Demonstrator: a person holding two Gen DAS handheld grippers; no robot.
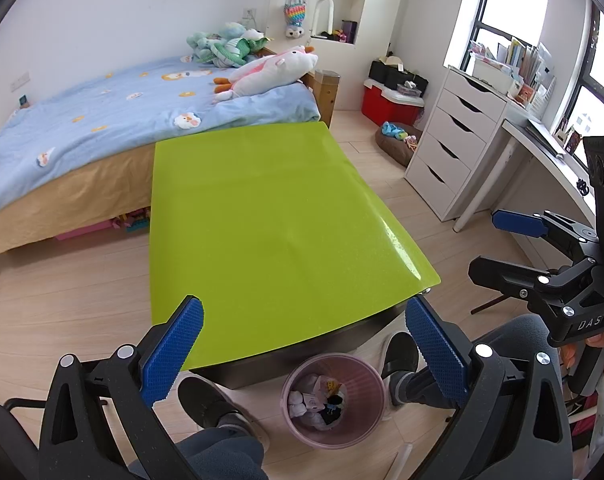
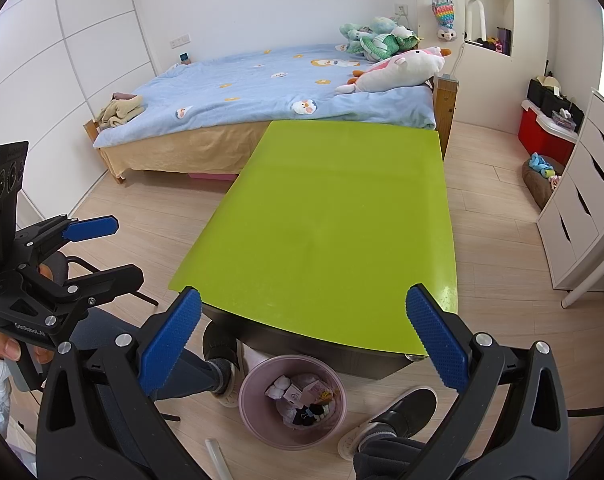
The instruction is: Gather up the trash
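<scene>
A pink trash bin (image 1: 334, 400) stands on the floor between the person's feet, just under the near edge of the green table (image 1: 270, 216). It holds crumpled white tissues, small packets and black clips. It also shows in the right wrist view (image 2: 292, 402). My left gripper (image 1: 306, 352) is open and empty, held above the bin and the table's near edge. My right gripper (image 2: 304, 344) is open and empty at about the same height. Each gripper shows from the side in the other's view, the right gripper (image 1: 502, 244) and the left gripper (image 2: 114, 246).
The green table top (image 2: 334, 224) is bare. A bed (image 1: 102, 120) with plush toys stands behind it. A white drawer unit (image 1: 450, 148) and desk are at the right, a red box (image 1: 386, 104) beyond. The person's shoes (image 1: 210, 400) flank the bin.
</scene>
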